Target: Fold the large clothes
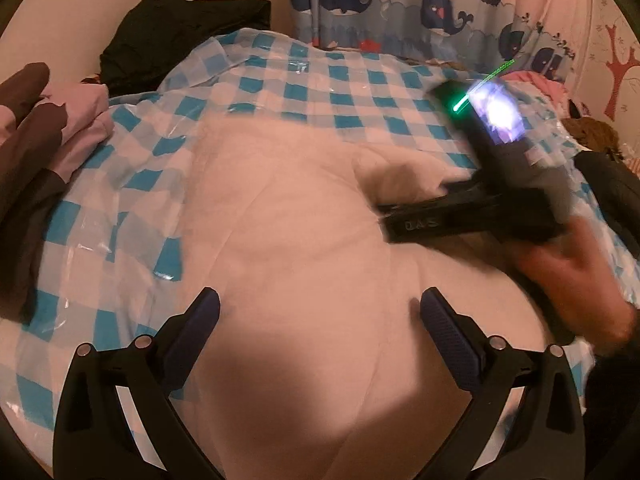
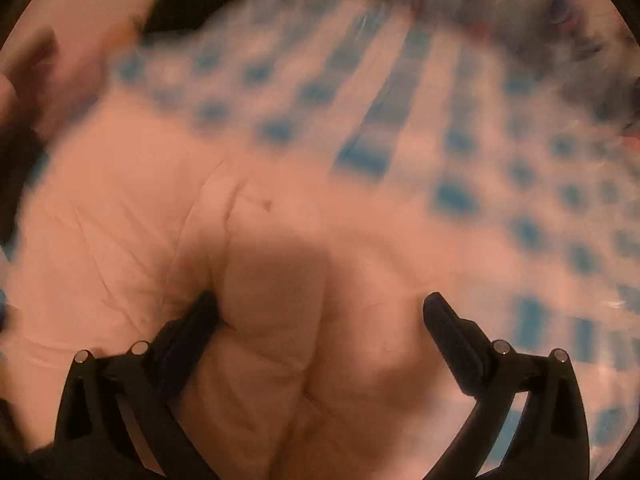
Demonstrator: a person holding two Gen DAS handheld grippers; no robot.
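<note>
A bed (image 1: 100,216) under a blue-and-white checked cover filled most of the room's visible floor space, with a whale-print curtain (image 1: 400,4) hanging beyond its far edge and a pale wall to the left of that. A large white garment (image 1: 304,248) lay spread across the middle of the bed, creased and bunched. Dark clothing (image 1: 180,28) was heaped at the bed's far left corner, and brown and pink clothes (image 1: 48,128) were piled along its left side. Over the bed's right side, a person's hand (image 1: 568,280) carried the right gripper (image 2: 320,308), blurred by motion; its fingers stood apart, the left one pressed against a fold of the garment. The left gripper (image 1: 320,304) hovered above the near part of the garment, its fingers spread wide and holding nothing.
</note>
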